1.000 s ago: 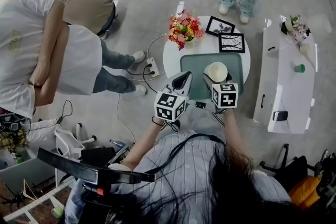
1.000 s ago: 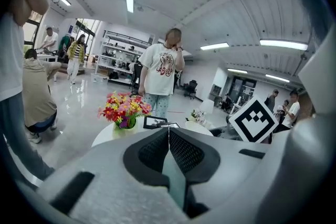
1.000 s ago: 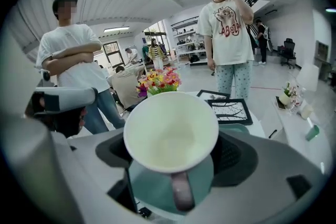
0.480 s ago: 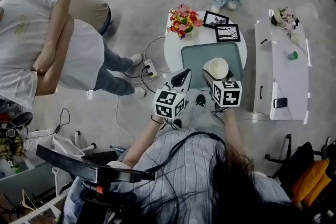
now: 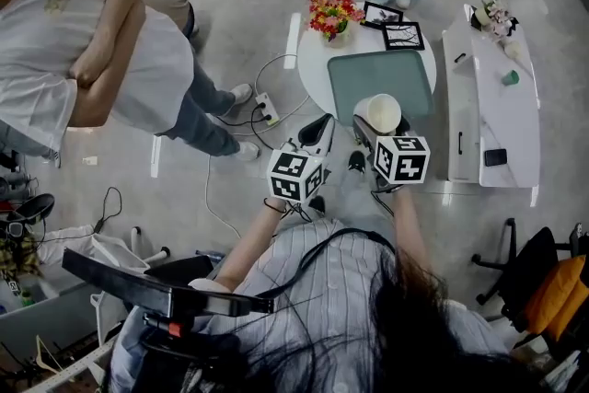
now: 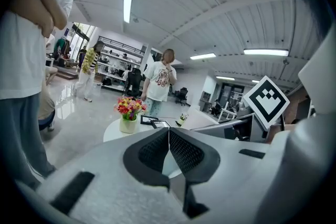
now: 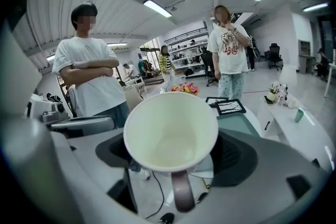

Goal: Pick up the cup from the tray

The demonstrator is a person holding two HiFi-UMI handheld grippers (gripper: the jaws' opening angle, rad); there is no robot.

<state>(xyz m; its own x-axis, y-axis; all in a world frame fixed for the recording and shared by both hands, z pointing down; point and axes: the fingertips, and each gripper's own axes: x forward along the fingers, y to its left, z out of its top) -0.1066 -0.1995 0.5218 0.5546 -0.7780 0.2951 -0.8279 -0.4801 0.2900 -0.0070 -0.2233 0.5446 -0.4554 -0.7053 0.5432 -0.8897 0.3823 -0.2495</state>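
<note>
Cup (image 7: 170, 131) being clamped across body by right gripper (image 5: 374, 133), handle hanging below jaws; tray (image 5: 382, 74) lying ahead; left gripper (image 6: 169, 150) idling alongside, jaws touching, apparently unneeded for lift.

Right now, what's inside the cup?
Nothing visible: the cup, clamped in the right gripper, shows a bare pale bottom and walls. Only the inner wall nearest the camera is hidden behind its own rim.
</note>
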